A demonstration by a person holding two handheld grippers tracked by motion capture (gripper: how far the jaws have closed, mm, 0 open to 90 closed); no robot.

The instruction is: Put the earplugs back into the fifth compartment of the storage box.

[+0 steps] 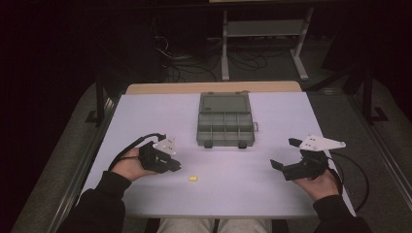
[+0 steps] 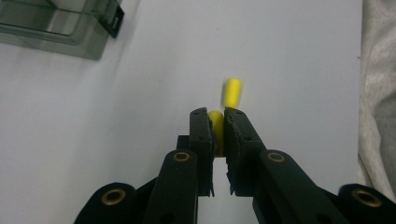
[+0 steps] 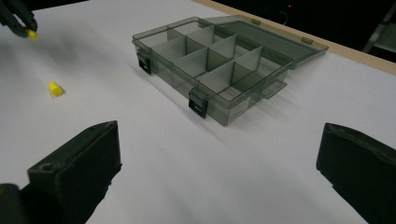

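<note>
The white table (image 1: 145, 111) stands in a dark room, with a grey compartment box (image 1: 225, 127) open at its middle, lid laid back. Your left gripper (image 2: 215, 126) is clamped on a small yellow plug (image 2: 215, 122), pinched between the tips just above the table. A second plug (image 2: 232, 91) lies on the table just beyond it. Your right gripper (image 1: 286, 158) hangs wide and empty, right of the box.

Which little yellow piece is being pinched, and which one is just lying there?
The yellow piece between the left gripper pads is pinched. The other yellow piece lies free on the white table, just past the jaws.
</note>
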